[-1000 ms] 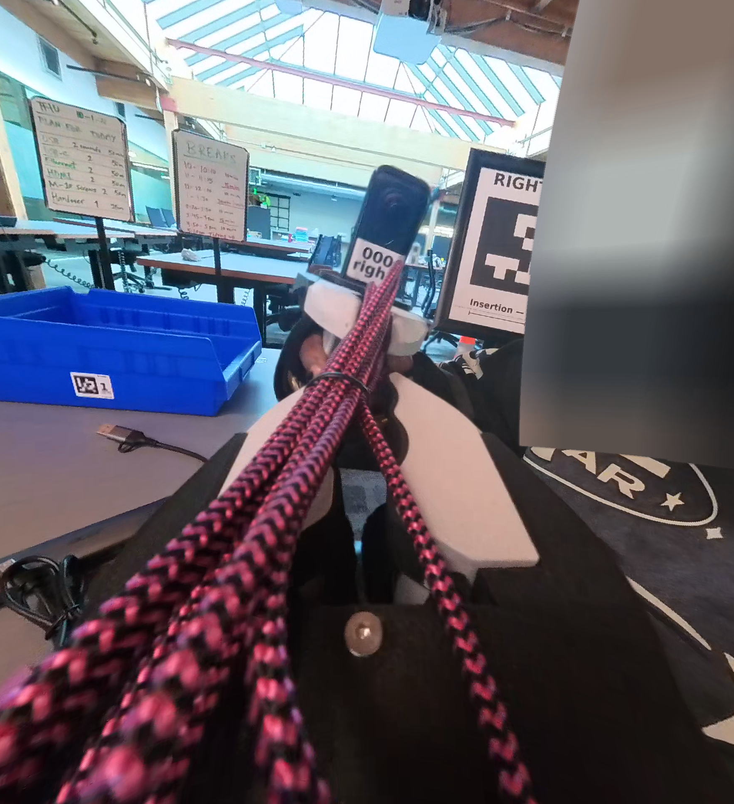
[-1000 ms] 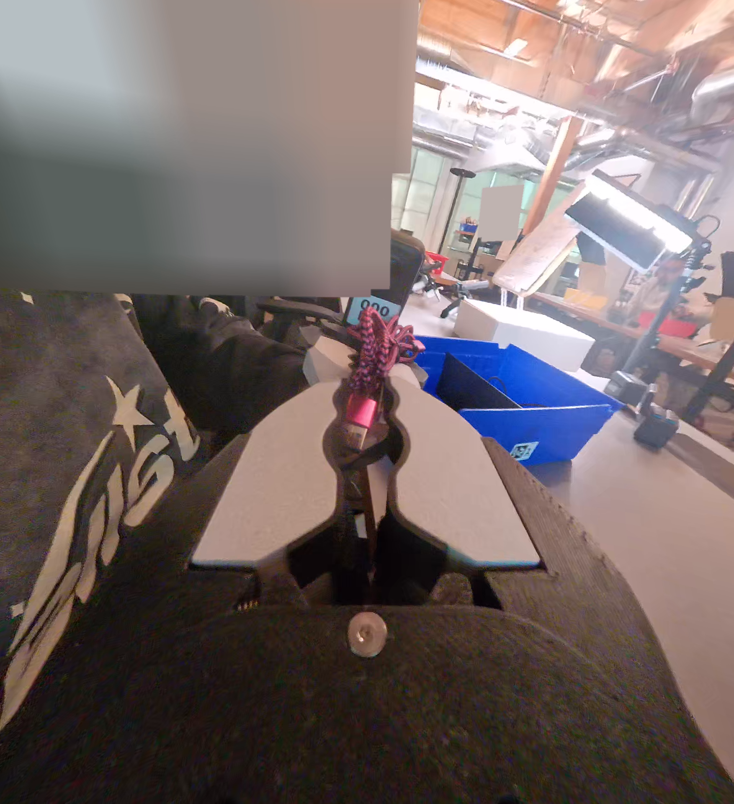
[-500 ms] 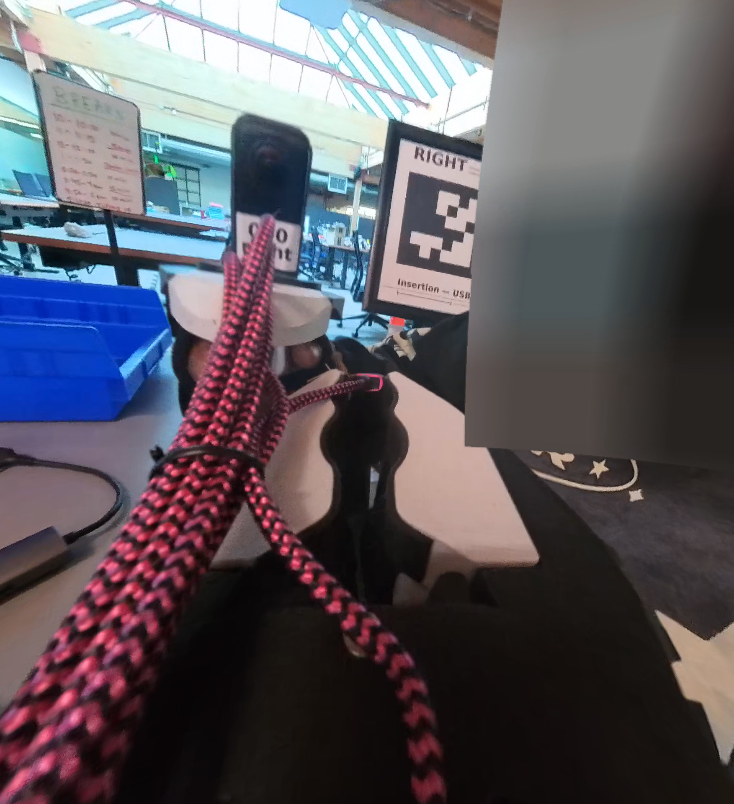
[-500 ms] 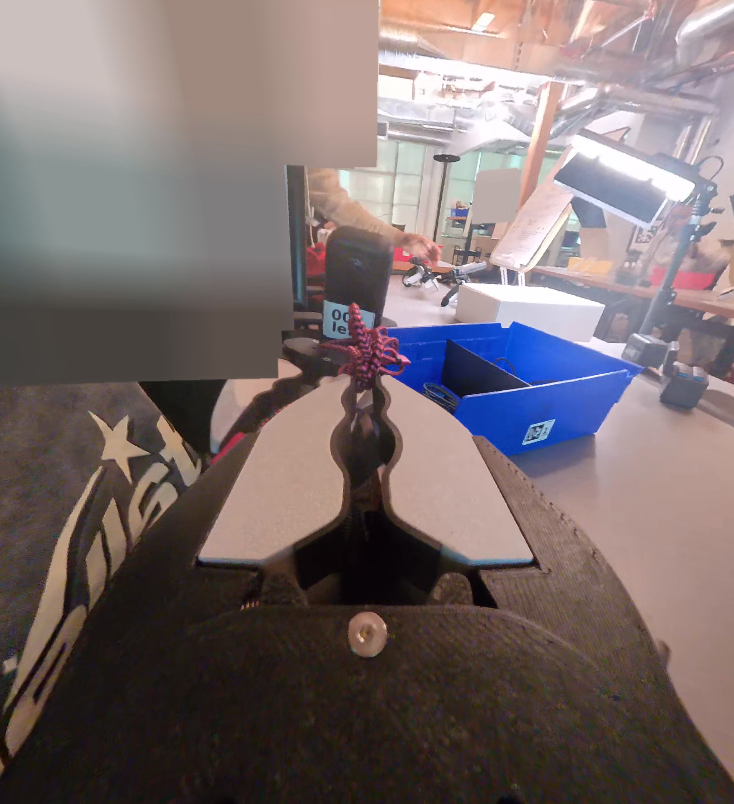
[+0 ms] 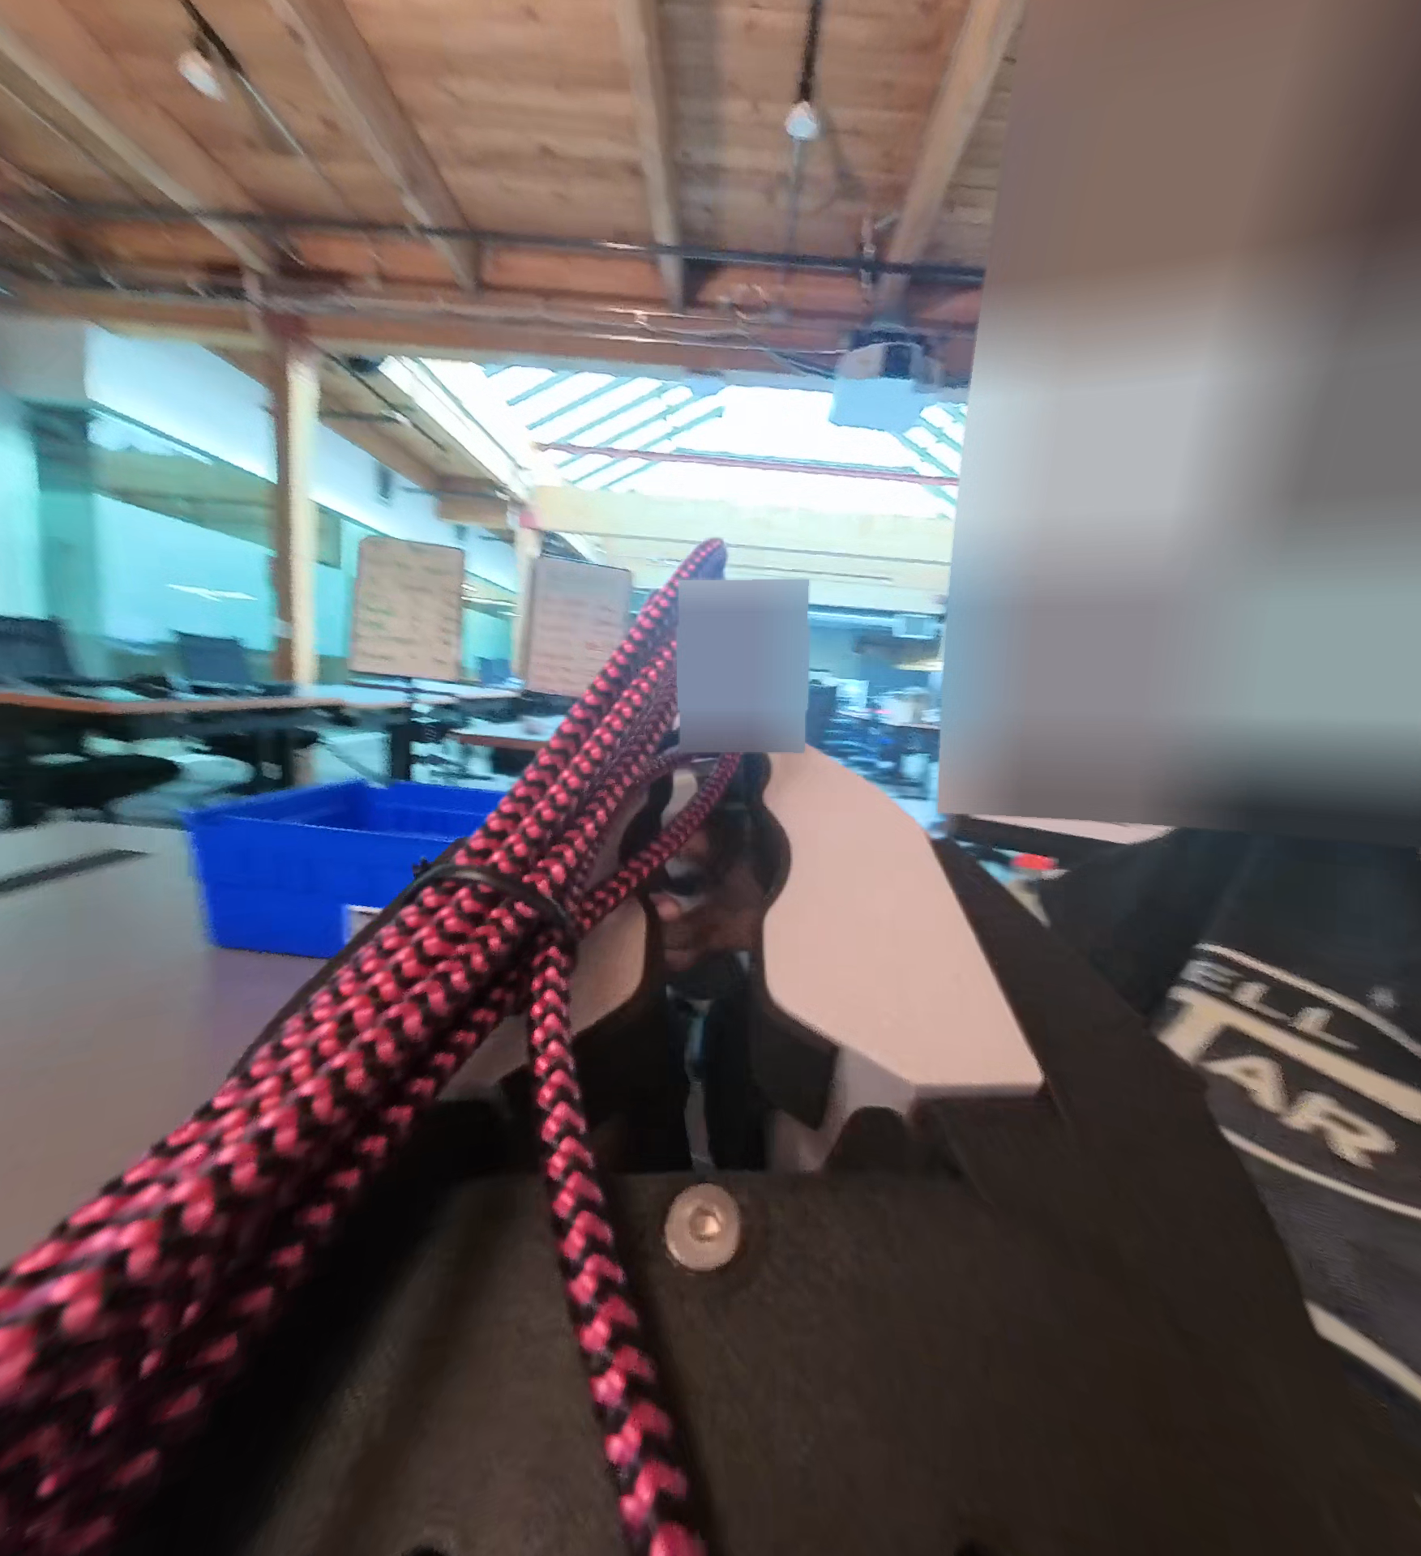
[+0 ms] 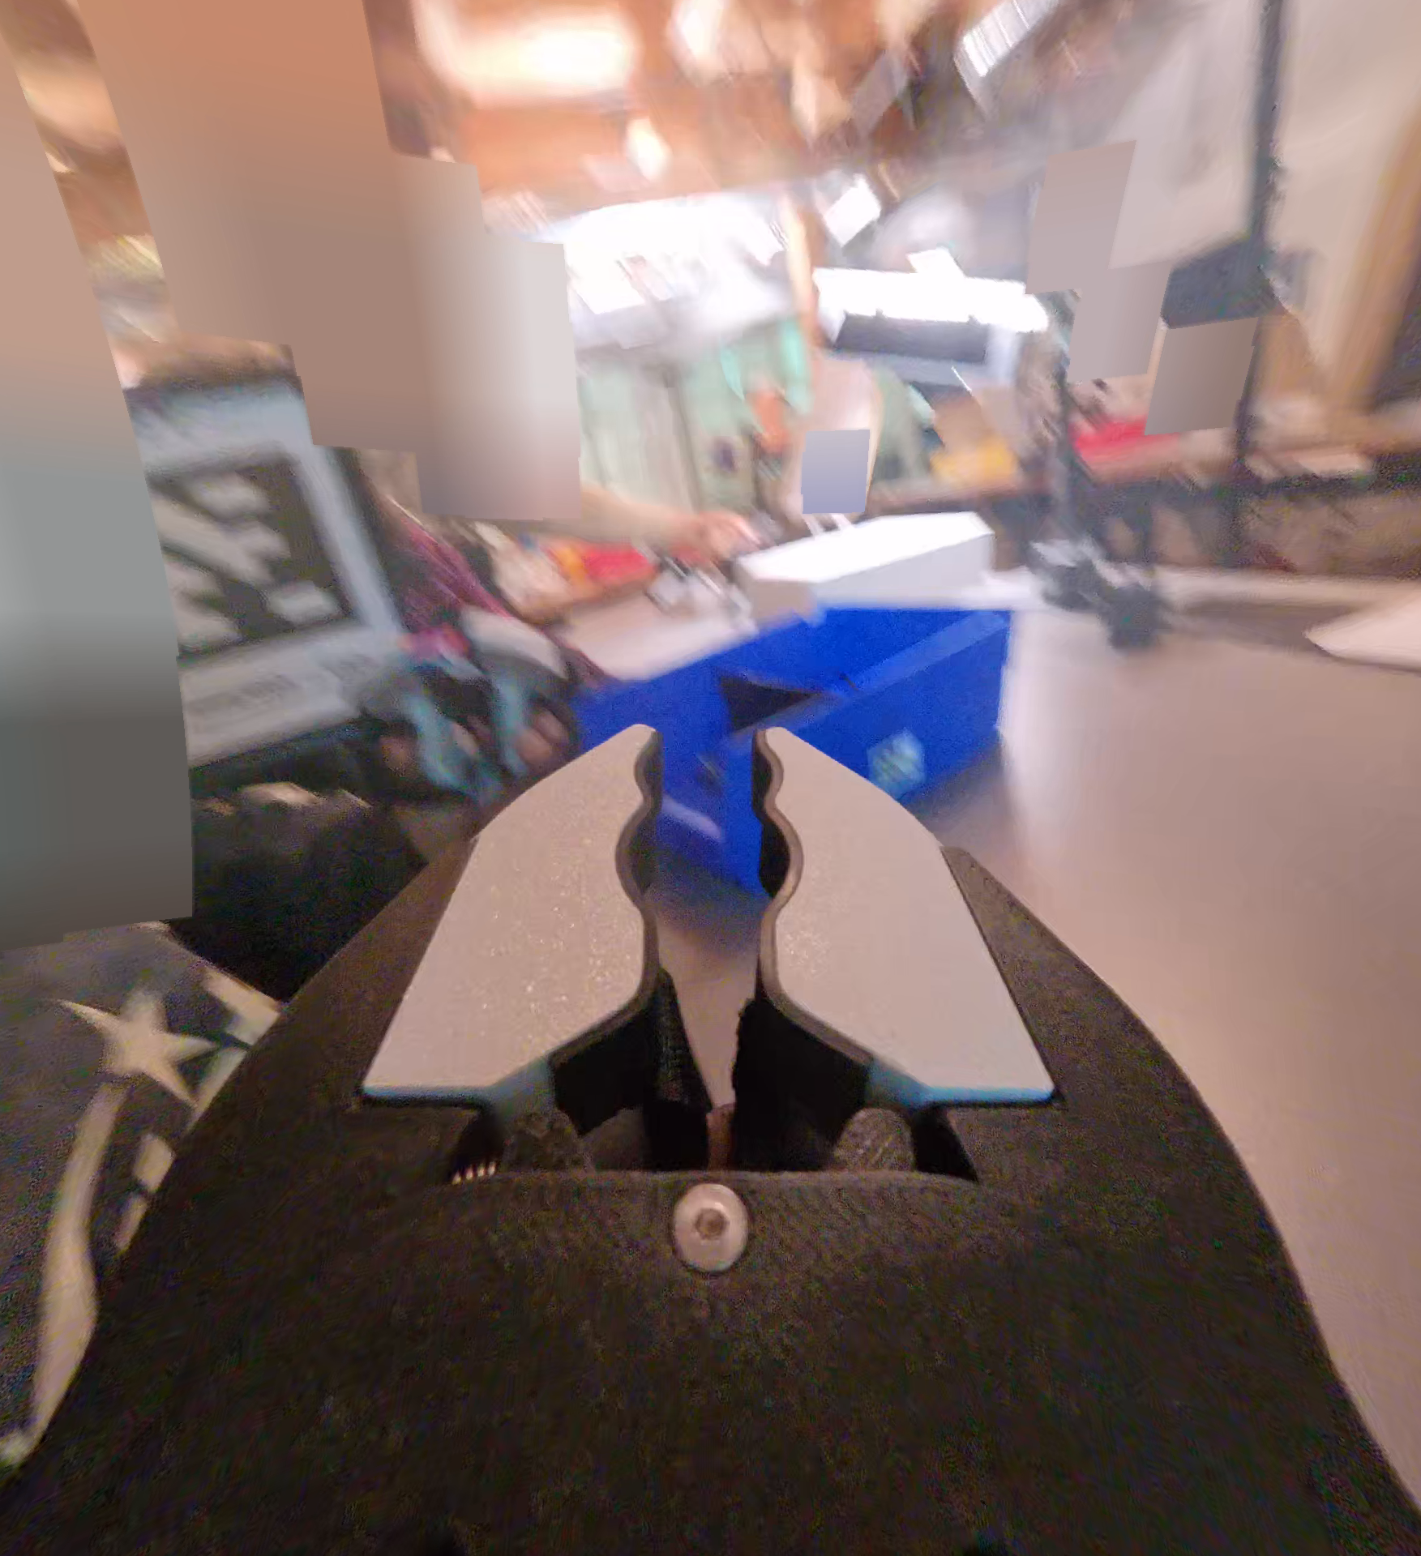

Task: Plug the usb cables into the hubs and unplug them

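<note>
Cable point(image 5: 471, 935), a pink-and-black braided bundle tied with a black band, is draping over the left gripper point(image 5: 711, 808) and trailing down past the camera. One strand is running into the slot at the fingertips, and the jaws are looking nearly closed there, seemingly pinching it, though the plug itself is hidden. The right gripper point(image 6: 702, 741) is hanging empty, its jaws parted by a narrow gap, with the blue bin point(image 6: 841, 674) showing between the tips. That view is blurring heavily, so little detail is coming through. Both grippers are sitting raised above the grey table point(image 5: 75, 1010); a second blue bin point(image 5: 328, 859) is standing on it well beyond the left gripper.

Judging progress: no hub is showing in either view, and no plug is seated anywhere visible. The cable is being carried in a bundle, so plugging is looking not yet done, and unplugging is remaining after that.
</note>
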`<state>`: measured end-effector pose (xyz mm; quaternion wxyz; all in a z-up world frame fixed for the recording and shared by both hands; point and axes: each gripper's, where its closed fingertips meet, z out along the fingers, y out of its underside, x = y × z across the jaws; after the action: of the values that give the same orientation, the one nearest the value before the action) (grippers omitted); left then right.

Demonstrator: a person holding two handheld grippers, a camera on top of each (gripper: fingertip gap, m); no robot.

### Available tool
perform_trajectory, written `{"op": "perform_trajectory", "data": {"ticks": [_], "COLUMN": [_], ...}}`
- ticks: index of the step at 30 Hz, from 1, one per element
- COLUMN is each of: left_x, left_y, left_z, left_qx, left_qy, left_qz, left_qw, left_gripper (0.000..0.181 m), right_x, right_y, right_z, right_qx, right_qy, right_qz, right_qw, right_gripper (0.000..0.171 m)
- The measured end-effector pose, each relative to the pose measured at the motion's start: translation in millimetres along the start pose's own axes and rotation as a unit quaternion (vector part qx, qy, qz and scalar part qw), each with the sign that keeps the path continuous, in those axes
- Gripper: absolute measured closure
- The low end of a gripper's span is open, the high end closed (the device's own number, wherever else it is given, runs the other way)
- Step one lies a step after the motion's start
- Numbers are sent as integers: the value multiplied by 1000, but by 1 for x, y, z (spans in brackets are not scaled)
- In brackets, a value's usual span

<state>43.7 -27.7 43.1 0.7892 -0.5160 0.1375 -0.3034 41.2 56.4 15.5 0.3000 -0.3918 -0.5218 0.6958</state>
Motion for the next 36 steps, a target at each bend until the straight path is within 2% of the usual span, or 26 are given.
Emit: {"op": "perform_trajectory", "data": {"ticks": [1,3,5,7,11,13,15,16,18,20,22,24,27,31,36], "left_x": [-6,-15,-17,-19,-23,-23,-23,-23,-22,-19,-17,-16,-18,-21,-24], "left_y": [-4,-10,-15,-15,-8,-6,-7,-7,-7,-7,-7,-6,-5,-6,-9], "left_z": [-2,-7,-8,-8,-9,-9,-9,-10,-10,-9,-8,-8,-8,-10,-12], "left_qx": [3,5,6,3,-11,-12,-11,-9,-6,-5,0,1,1,8,25], "left_qy": [-25,-68,-87,-100,-116,-118,-125,-129,-135,-138,-137,-135,-138,-141,-137], "left_qz": [28,85,116,132,148,148,152,155,165,176,179,177,170,144,90], "left_qw": [999,994,989,986,982,982,980,979,977,975,974,975,976,979,986], "left_gripper": [166,166,167,166,166,166,166,166,166,166,166,166,166,166,166], "right_x": [16,46,73,89,99,105,106,109,109,102,94,90,86,91,105], "right_y": [14,53,91,112,149,157,159,158,157,145,128,114,107,116,136], "right_z": [-3,-16,-35,-40,-39,-37,-33,-32,-30,-21,-14,-11,-10,-13,-22], "right_qx": [-63,-227,-361,-403,-449,-449,-435,-427,-413,-344,-275,-226,-196,-222,-319], "right_qy": [39,104,157,187,191,196,193,197,192,166,129,109,89,113,187], "right_qz": [-17,-61,-103,-122,-87,-87,-67,-65,-41,50,142,191,233,207,55], "right_qw": [997,966,913,888,868,867,877,880,890,923,942,949,948,946,928], "right_gripper": [146,120,101,99,102,109,134,137,138,139,140,140,140,140,141]}}
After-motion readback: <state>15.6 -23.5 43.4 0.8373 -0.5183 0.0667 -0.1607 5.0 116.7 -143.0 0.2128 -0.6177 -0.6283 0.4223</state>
